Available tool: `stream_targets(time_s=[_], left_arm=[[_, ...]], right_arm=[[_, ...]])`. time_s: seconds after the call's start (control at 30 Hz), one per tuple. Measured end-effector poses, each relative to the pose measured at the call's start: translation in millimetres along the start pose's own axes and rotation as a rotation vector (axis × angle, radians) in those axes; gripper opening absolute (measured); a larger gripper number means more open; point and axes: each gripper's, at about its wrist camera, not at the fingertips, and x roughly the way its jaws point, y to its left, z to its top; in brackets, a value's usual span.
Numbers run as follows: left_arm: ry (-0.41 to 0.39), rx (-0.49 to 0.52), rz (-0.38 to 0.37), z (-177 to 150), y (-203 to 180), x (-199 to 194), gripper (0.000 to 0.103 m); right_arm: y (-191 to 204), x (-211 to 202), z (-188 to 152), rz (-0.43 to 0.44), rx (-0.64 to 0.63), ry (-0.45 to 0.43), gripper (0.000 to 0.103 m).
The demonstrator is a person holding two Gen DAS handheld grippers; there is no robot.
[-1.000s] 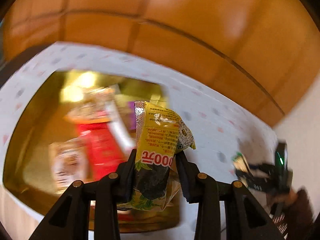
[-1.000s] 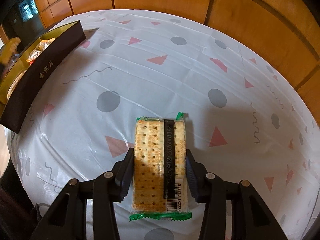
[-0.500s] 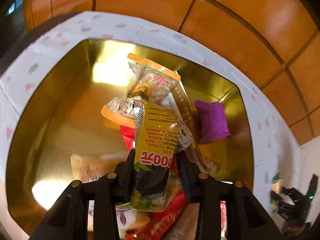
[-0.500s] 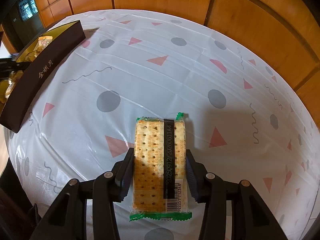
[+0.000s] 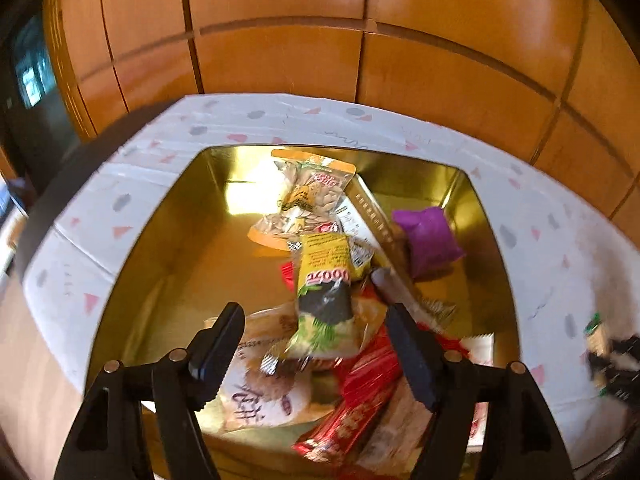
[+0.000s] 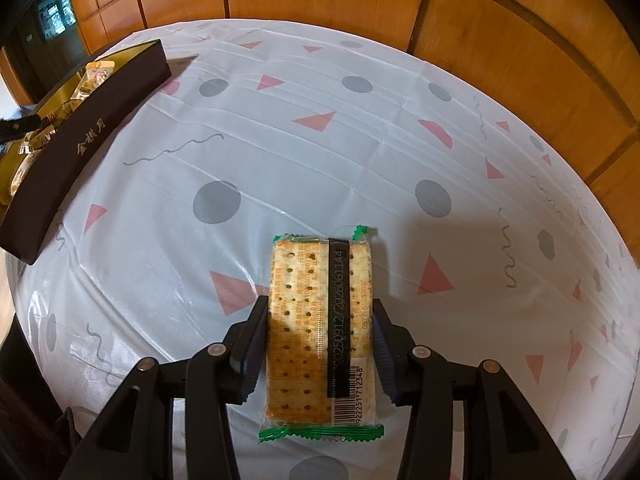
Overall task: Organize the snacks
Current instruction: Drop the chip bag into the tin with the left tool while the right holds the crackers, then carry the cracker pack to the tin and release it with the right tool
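Observation:
My left gripper (image 5: 316, 320) hangs over the gold-lined box (image 5: 160, 240) with its jaws opening wide. The yellow and black snack packet (image 5: 326, 292) lies free between them on the pile, touching neither pad. Around it in the box lie an orange-edged nut bag (image 5: 308, 196), a purple pouch (image 5: 426, 240), a red wrapper (image 5: 360, 396) and a pale bag (image 5: 256, 392). In the right wrist view my right gripper (image 6: 320, 320) is shut on a green-edged cracker packet (image 6: 320, 328) above the patterned tablecloth (image 6: 320, 140).
The box's dark outer wall (image 6: 80, 148) with gold lettering sits at the table's far left in the right wrist view. Wood-panelled walls (image 5: 360, 40) ring the round table. The right gripper with the cracker packet (image 5: 600, 340) shows blurred at the left view's right edge.
The left gripper let go of the yellow and black packet, its jaws spreading wide, and the packet dropped onto the snacks in the box. The right gripper and cracker packet stayed still.

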Motion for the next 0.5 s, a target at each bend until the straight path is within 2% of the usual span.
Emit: stream_targets(time_s=[0.17,0.5], left_arm=[[-0.067,0.035,0.026,-12,-5,-23,0.073],[-0.127,0.100,-0.054,-30,-23,-57,0.073]], right_arm=[[3,0,0,-0.013,0.006,-0.007,0.047],[-4,2,3,0.012,0.092,0.036,0.048]])
